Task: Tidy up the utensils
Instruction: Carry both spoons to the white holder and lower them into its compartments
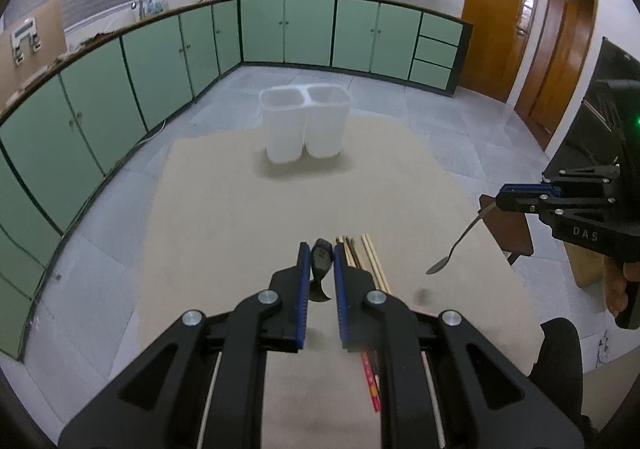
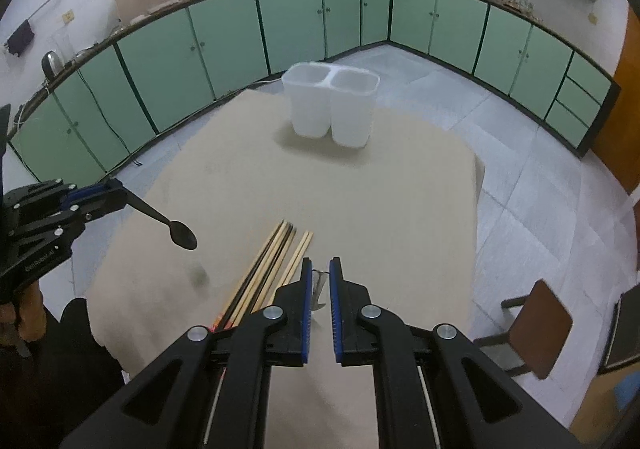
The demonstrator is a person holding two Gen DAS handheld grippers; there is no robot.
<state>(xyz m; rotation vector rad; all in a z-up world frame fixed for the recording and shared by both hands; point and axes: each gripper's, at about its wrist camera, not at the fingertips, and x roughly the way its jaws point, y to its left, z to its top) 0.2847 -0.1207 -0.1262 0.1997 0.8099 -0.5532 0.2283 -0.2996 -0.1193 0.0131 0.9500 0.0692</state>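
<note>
You had the left tongs (image 1: 321, 249) clamped on the handle end of a black spoon (image 2: 182, 235), and the right tongs (image 2: 319, 263) clamped on the handle end of a metal spoon (image 1: 438, 267). Both spoons were off the table (image 1: 224, 209), bowls hanging down and out in front. The white two-cup holder (image 1: 284, 137) stood at the far end of the table, well apart from both tongs, and both cups looked empty. The chopsticks (image 2: 276, 253) lay in a loose bundle on the near part of the table, between the two tongs and below them.

Risks from there, as I judged them:

- Slip/swivel: each grip was on a thin handle tip w/ the heavy bowl far out. A quick swing or stop could've let a spoon pivot in the pads or drop.
- Rim strike: w/ the bowls hanging low, coming in too flat could've knocked the holder's rim. It looked light, so it could've tipped or slid.
- Clash: the cups touched side by side, so bringing both tongs in together could've bumped them into each other. Going one at a time looked safer.
- Sorting: spoons split over both cups would've left no separate cup for the chopsticks.
- Chopsticks: a low pass back could've scattered the bundle or rolled some off the near edge.
</note>
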